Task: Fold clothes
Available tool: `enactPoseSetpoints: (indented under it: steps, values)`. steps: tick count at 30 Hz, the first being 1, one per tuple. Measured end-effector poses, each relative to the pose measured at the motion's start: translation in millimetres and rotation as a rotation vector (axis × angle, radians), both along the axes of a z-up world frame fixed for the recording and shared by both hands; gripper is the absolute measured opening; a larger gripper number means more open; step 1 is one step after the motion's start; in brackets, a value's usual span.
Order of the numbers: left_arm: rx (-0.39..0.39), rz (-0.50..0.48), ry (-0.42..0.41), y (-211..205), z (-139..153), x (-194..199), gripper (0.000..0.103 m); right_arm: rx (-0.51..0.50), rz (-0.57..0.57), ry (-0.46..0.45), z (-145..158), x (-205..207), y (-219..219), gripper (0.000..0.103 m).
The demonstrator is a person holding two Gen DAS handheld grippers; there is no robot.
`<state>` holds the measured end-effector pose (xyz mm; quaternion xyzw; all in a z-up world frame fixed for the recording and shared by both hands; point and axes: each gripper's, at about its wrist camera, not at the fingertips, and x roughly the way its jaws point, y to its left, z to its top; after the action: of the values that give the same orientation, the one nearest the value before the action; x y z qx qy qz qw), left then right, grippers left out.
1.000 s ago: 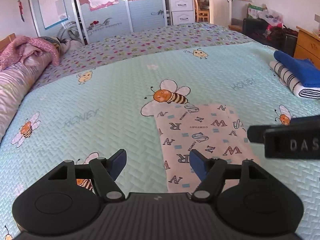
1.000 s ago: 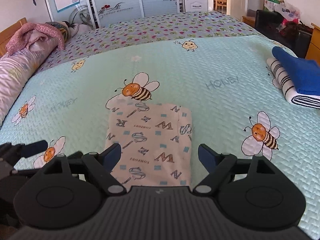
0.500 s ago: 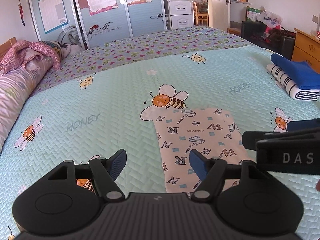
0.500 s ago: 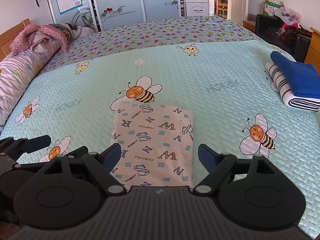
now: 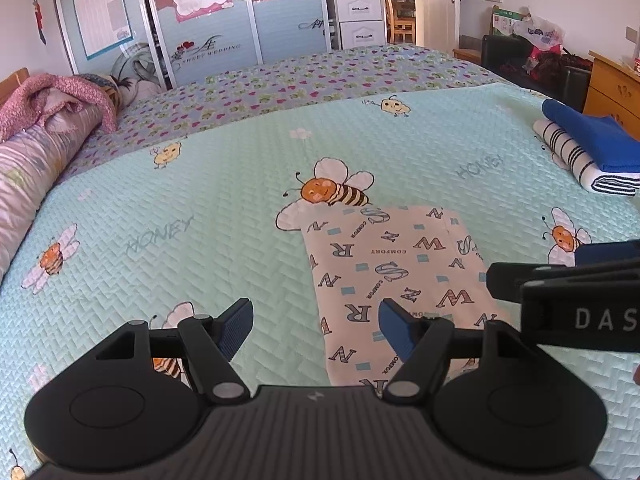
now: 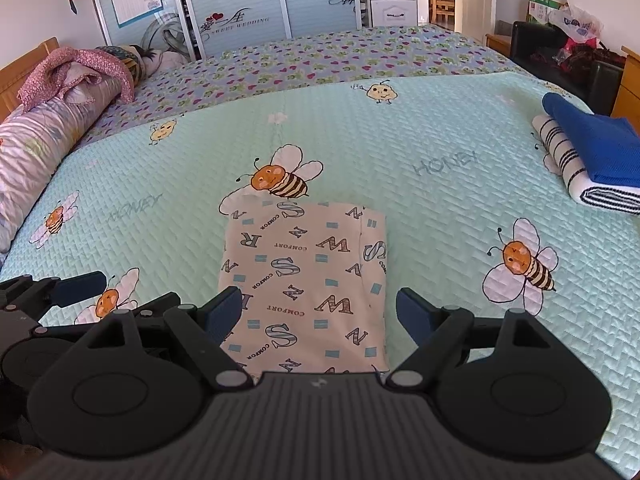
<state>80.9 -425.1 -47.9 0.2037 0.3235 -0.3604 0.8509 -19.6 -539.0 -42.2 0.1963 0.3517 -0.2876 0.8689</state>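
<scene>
A folded cream garment (image 5: 392, 280) printed with letters lies flat on the mint bee-print bedspread (image 5: 200, 208). In the right wrist view the same garment (image 6: 308, 280) sits straight ahead between the fingers. My left gripper (image 5: 316, 328) hovers open over the garment's left edge, nothing between its blue pads. My right gripper (image 6: 320, 316) is open above the garment's near end, holding nothing. The right gripper's black body (image 5: 576, 300) shows at the right of the left wrist view, and the left gripper (image 6: 52, 292) shows at the left of the right wrist view.
A folded blue cloth on a striped white one (image 6: 588, 160) rests at the bed's right edge. A long pillow with a pink garment (image 5: 44, 132) lies along the left. Wardrobe doors (image 5: 208, 20), a drawer unit and a wooden dresser (image 5: 612, 84) stand beyond the bed.
Both views have drawn back and up a little, so the garment sits farther from the fingers. Neither gripper's opening has changed.
</scene>
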Motion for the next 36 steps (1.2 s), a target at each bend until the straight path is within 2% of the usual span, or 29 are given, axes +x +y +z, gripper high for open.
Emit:
enactPoseSetpoints:
  steps: [6,9,13,18,22,27,36]
  values:
    - [-0.027,0.038,0.11,13,-24,28,0.072,0.065,0.007,-0.012,-26,-10,-14,0.085]
    - [-0.053,0.058,0.185,20,-38,50,0.072,0.235,-0.031,-0.087,-58,-32,-36,0.085]
    - [-0.116,0.064,0.332,21,-57,84,0.072,0.533,-0.097,-0.271,-110,-78,-60,0.085]
    - [-0.143,0.04,0.443,4,-78,115,0.072,0.676,-0.14,-0.369,-147,-99,-84,0.085]
    - [-0.135,0.035,0.486,-14,-97,138,0.072,0.781,-0.148,-0.439,-169,-102,-101,0.085]
    - [-0.142,0.015,0.538,-38,-116,163,0.072,0.833,-0.117,-0.482,-176,-78,-105,0.085]
    - [-0.204,-0.075,0.593,-80,-122,189,0.083,0.866,-0.06,-0.489,-175,-22,-121,0.087]
